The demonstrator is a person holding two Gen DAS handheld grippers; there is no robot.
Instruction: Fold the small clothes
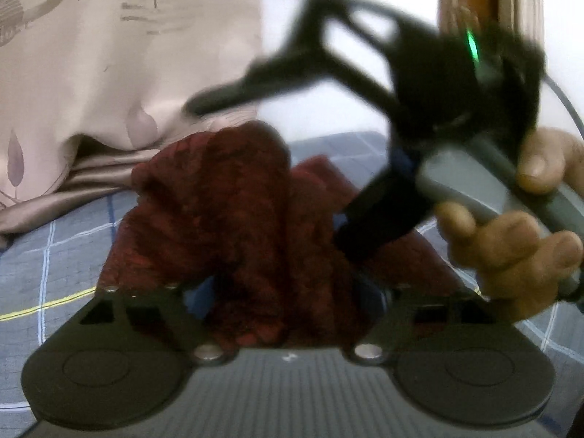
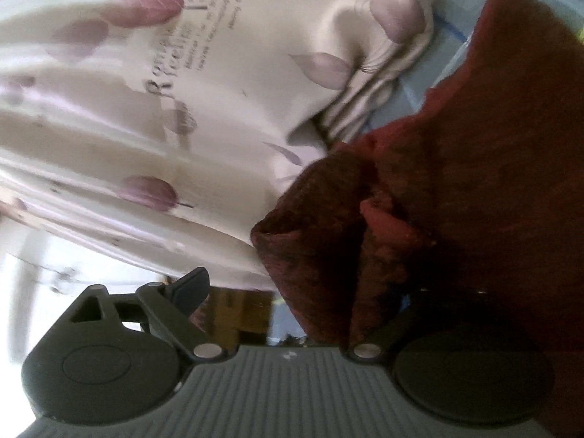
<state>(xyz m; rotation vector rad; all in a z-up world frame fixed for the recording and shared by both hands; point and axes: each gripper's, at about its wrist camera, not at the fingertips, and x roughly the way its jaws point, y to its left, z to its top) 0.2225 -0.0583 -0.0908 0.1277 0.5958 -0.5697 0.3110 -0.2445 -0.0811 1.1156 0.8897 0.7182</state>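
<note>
The left tongs (image 1: 281, 292) sit at the bottom middle of the left wrist view. A thick bunch of the dark red cloth (image 1: 237, 219) runs down between the two arms, and they seem to be pinching it. The tips are hidden under the cloth, so the grip itself is hard to see.

In the right wrist view the right tongs (image 2: 284, 299) are at the bottom. One finger (image 2: 189, 288) shows at the lower left with its black pad bare. The other finger is covered by the red cloth (image 2: 456, 200), which fills the right side of that frame. I cannot tell if these tongs are spread or pinching.

In the left wrist view the right tongs (image 1: 255, 84) also show as a blurry black shape in the upper right. A hand (image 1: 518, 219) holds their grey handle at the right edge. A small green light (image 1: 472, 45) glows on them. One black finger reaches toward the top of the cloth, but the blur hides whether it touches.

The cloth lies in the middle of the frame on a blue checked sheet (image 1: 54, 255). A shiny beige fabric with leaves and letters (image 1: 109, 54) fills the upper left, and it is cut off at the edge
</note>
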